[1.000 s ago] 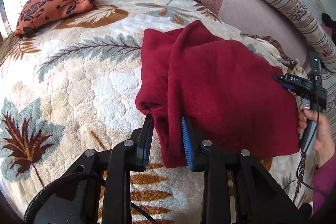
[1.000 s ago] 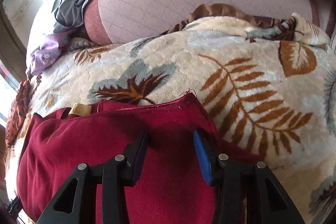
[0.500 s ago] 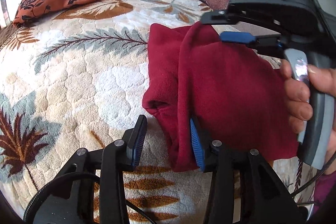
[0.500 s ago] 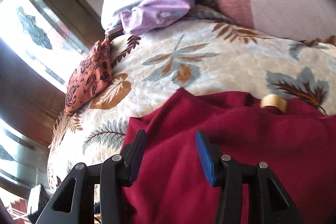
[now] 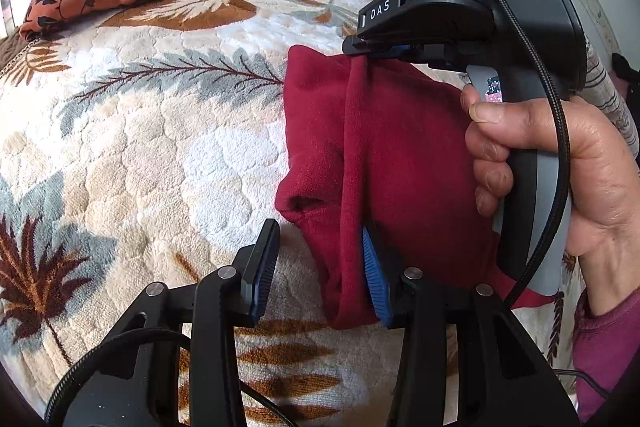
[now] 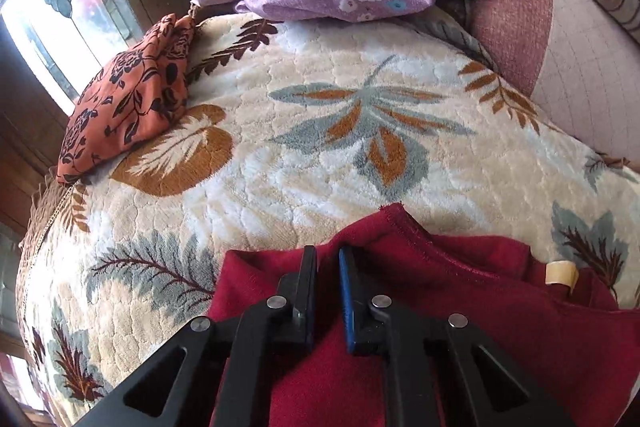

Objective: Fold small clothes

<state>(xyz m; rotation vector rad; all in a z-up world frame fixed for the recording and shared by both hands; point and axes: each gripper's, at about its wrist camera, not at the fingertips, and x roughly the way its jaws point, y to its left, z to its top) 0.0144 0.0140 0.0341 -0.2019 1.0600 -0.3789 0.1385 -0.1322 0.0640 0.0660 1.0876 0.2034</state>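
Left wrist view showed white letters "DAS" (image 5: 380, 11) on the black housing of the right gripper (image 5: 362, 51), held in the person's right hand (image 5: 560, 167) ahead and to the right of the left gripper (image 5: 318, 267). No other writing could be read. The dark red garment (image 5: 400, 155) was a soft, fleecy piece folded over on itself, with a raised fold ridge running away from the left gripper and a small open cuff or sleeve end just ahead of its fingers. It lay on the cream leaf-patterned blanket (image 5: 160, 155). The left gripper's fingers stood apart, the right-hand blue pad (image 5: 370, 267) touching the garment's near edge, the other finger clear of it. In the right wrist view the right gripper (image 6: 327, 255) had its fingers drawn nearly together, pinching the fold at the garment's (image 6: 460, 307) far edge; a small beige tag (image 6: 560, 273) showed to its right
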